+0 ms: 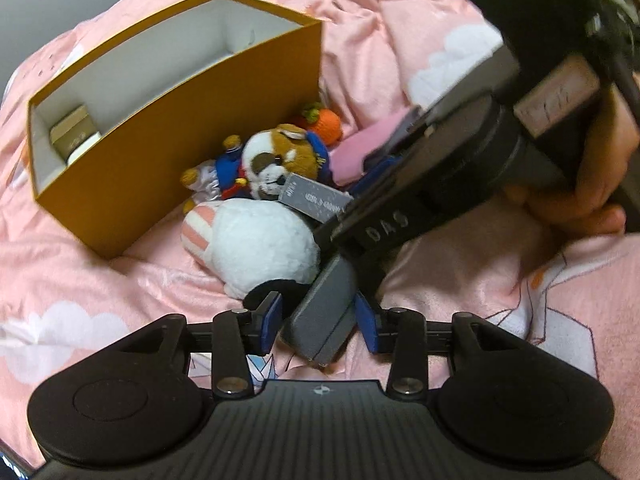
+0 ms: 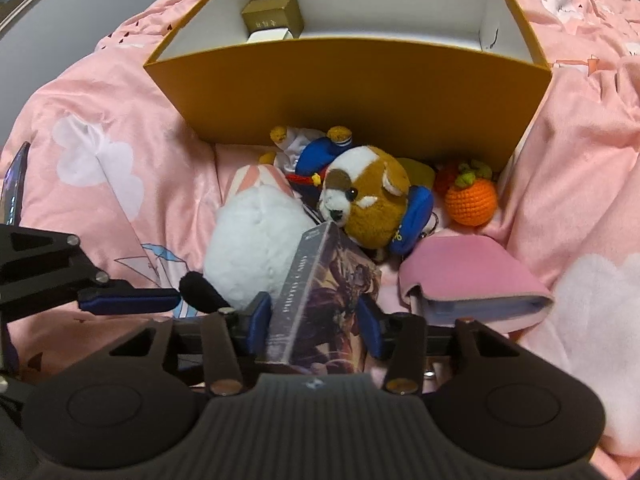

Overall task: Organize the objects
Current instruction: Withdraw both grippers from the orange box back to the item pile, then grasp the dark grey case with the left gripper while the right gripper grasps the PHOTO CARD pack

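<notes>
The right gripper is closed on a card box, just in front of the orange box. The left gripper hangs open around a gray finger, gripping nothing. 2 plush toys lie beside the orange box.

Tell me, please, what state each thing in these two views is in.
Orange box: open, upright, holding a gold carton.
Card box: between the right gripper fingers.
Left gripper: open around the card box's end.
Dog plush: lying down.
Pink pouch: flat.

plush toys before open box
</notes>
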Demonstrator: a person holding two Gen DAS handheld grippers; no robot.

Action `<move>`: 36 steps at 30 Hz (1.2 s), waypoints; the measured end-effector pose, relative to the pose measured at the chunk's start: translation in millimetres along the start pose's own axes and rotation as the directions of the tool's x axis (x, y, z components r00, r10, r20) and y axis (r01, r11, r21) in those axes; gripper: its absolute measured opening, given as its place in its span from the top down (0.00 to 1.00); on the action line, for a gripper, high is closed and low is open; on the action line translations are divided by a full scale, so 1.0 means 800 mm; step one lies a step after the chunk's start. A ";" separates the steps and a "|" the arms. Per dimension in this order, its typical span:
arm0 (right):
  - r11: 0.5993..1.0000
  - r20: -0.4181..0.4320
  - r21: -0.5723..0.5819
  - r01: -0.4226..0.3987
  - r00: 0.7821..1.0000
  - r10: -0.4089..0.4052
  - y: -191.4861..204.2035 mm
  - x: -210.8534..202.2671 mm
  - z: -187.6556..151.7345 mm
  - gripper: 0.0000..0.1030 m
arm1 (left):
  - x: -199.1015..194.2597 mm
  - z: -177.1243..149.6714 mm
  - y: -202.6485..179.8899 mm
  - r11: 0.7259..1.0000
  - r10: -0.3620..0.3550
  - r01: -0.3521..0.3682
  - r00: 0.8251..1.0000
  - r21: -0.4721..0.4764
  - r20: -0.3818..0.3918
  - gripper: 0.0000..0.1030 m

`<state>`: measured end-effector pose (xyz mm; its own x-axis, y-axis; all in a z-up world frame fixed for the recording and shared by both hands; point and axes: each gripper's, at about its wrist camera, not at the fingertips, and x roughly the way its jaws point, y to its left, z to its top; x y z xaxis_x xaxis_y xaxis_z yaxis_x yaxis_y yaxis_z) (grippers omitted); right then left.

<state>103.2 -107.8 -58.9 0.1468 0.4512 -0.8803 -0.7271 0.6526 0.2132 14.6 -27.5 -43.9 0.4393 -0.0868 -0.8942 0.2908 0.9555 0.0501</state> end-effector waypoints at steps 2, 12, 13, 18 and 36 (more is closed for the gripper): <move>1.000 0.005 0.012 -0.001 1.000 0.001 -0.006 -0.006 -0.003 0.67 | 0.003 0.001 -0.009 0.999 0.008 -0.008 1.000 0.041 -0.017 0.53; 0.999 -0.001 0.048 0.002 1.000 -0.002 -0.024 -0.012 -0.006 0.76 | 0.035 0.007 -0.018 0.994 0.001 0.005 0.999 0.111 -0.050 0.47; 0.999 -0.003 0.052 -0.002 1.000 0.002 -0.025 -0.012 -0.005 0.76 | 0.035 0.006 -0.016 0.995 -0.011 0.016 0.999 0.103 -0.043 0.48; 0.996 -0.013 0.085 -0.024 1.000 0.025 -0.031 -0.007 0.004 0.75 | 0.040 0.005 -0.011 0.996 -0.049 0.051 0.999 0.075 -0.024 0.50; 0.988 0.103 0.115 -0.105 0.990 0.094 -0.043 -0.063 0.013 0.76 | -0.043 0.007 0.072 0.909 -0.185 0.244 0.963 -0.338 0.198 0.59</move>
<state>127.7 -146.3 -17.6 0.1463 0.5706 -0.8081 -0.6563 0.6672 0.3523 20.8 29.0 -7.6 0.5373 -0.3162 -0.7818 0.0845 0.9426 -0.3232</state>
